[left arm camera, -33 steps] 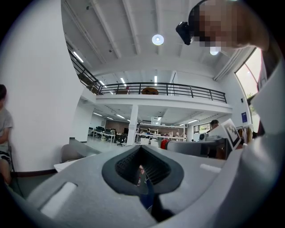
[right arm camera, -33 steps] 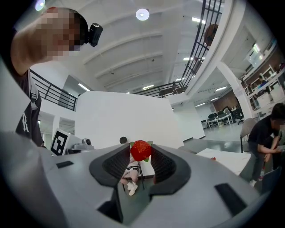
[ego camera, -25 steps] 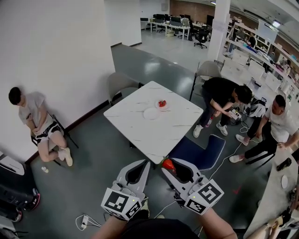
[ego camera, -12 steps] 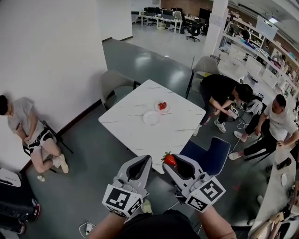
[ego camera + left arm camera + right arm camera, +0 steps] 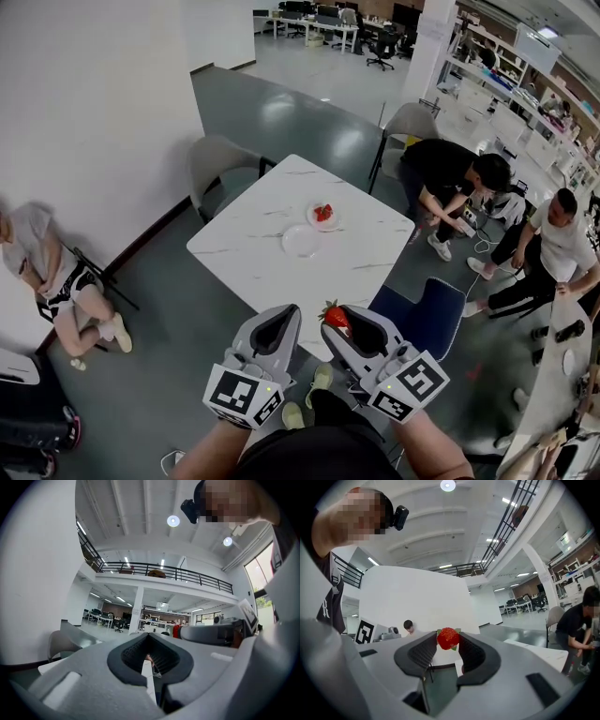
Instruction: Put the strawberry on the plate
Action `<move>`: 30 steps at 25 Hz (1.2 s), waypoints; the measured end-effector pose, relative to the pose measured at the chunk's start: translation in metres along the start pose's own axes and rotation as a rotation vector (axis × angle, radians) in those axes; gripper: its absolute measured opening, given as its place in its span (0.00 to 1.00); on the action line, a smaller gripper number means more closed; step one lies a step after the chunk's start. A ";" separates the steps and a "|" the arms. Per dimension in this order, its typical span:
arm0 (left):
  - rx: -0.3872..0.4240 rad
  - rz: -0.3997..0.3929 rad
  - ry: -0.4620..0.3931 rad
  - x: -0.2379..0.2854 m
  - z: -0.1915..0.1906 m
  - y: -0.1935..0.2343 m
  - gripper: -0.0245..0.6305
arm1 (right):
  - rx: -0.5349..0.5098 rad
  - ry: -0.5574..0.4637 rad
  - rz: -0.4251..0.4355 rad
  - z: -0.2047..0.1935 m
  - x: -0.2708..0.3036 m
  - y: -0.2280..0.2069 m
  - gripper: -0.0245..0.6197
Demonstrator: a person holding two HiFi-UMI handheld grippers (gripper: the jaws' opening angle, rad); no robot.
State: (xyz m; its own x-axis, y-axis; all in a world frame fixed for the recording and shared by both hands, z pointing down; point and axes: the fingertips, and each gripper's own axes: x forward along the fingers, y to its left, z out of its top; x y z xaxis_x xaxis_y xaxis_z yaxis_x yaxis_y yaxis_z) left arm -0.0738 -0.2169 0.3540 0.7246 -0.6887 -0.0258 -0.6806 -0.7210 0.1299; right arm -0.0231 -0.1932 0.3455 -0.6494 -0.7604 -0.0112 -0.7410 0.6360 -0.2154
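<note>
A tall white wall runs along the left of a glossy grey floor, where a white marbled table stands with a grey chair and a blue chair beside it, a white column and office desks beyond, round ceiling lights overhead.

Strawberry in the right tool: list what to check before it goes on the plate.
1. Grip: ok; strawberry pinched between the right tool tips.
2. Landing spot: ok; near plate is bare.
3. Which plate is meant: cannot tell; far plate holds strawberries.
4. Position above a plate: not ok; right tool is at the table near edge, short of both plates.
5. Other hand: ok; left tool shut, empty.
</note>
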 end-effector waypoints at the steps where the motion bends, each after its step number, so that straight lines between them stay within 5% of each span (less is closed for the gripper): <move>1: 0.001 0.002 0.002 0.009 -0.002 0.005 0.05 | 0.003 0.002 0.003 0.000 0.006 -0.009 0.27; 19: 0.031 0.149 0.058 0.167 -0.048 0.109 0.05 | 0.044 0.097 0.136 -0.025 0.120 -0.176 0.27; 30: 0.015 0.130 0.110 0.224 -0.106 0.178 0.05 | 0.022 0.234 0.043 -0.089 0.187 -0.254 0.27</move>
State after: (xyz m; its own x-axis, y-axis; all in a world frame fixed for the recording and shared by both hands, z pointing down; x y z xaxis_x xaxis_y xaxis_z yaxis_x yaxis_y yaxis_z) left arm -0.0212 -0.4919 0.4764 0.6375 -0.7641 0.0989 -0.7701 -0.6283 0.1105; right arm 0.0288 -0.4854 0.4850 -0.7043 -0.6798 0.2048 -0.7094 0.6623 -0.2412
